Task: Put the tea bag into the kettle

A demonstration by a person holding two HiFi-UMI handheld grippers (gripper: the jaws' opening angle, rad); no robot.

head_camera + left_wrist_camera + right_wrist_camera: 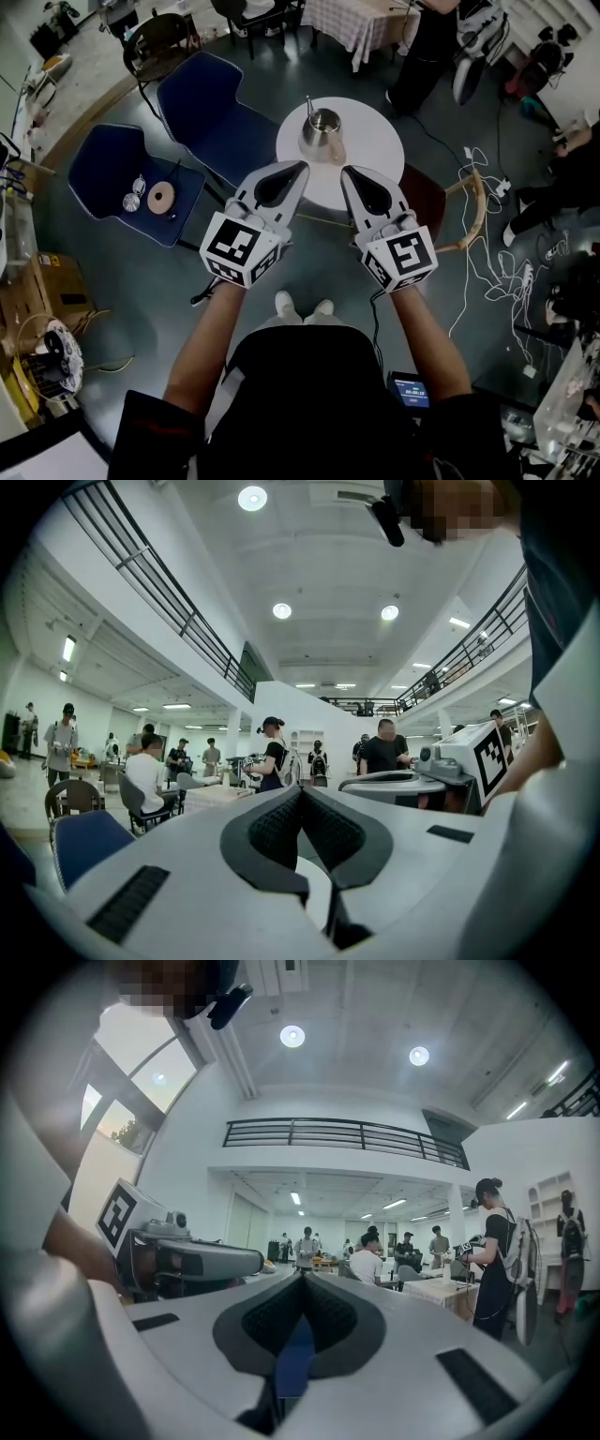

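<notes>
A metal kettle [323,127] with its lid off stands on a small round white table [375,141] in the head view. A small pale packet [337,154], possibly the tea bag, lies against the kettle's near side. My left gripper [302,167] and right gripper [345,172] hang side by side in the air, their tips over the table's near edge, short of the kettle. Both are shut with nothing between the jaws. The left gripper view [300,790] and the right gripper view [302,1278] look level across the hall and show neither kettle nor table.
Two blue chairs [211,108] [112,169] stand left of the table, the nearer one bearing a tape roll [161,197]. A wooden chair [464,216] sits at the table's right. White cables [492,262] trail over the floor. Several people stand farther off.
</notes>
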